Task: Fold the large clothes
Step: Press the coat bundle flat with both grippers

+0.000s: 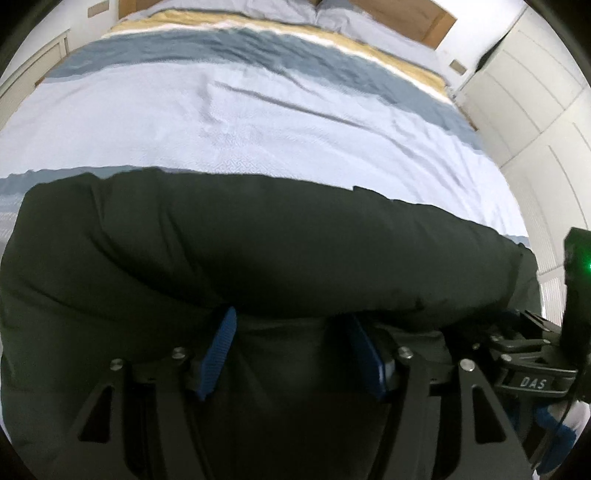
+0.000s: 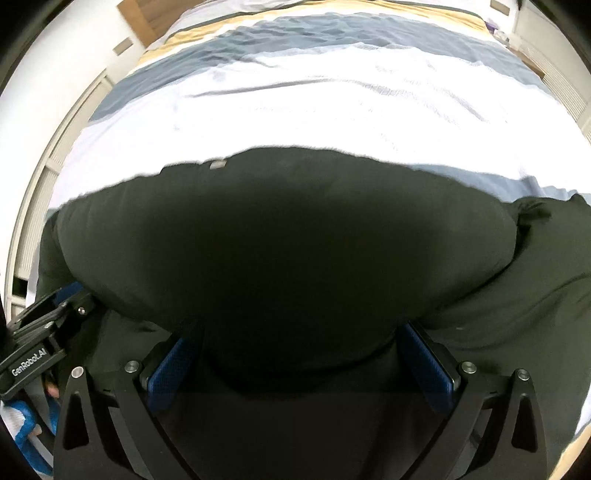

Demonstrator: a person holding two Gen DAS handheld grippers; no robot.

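Slippage is judged the main risk: a dark green padded garment (image 1: 258, 251) lies bulked across the near end of the striped bedspread (image 1: 258, 122), and its thick fold is straddled, not clamped, by the left gripper (image 1: 291, 328) and right gripper (image 2: 295, 354), both with blue pads spread wide apart, so a shallow bite could be lost. Open bedspread is seen beyond, with wardrobe doors (image 1: 535, 110) near the far-right edge.

Both wrist cams sit low and close over the dark garment (image 1: 258, 240) (image 2: 288, 240), facing up the bed (image 1: 258, 122) (image 2: 332, 99) toward the headboard (image 1: 406, 18). Shared: garment fold, striped bedspread. Each view catches the other gripper at its edge.
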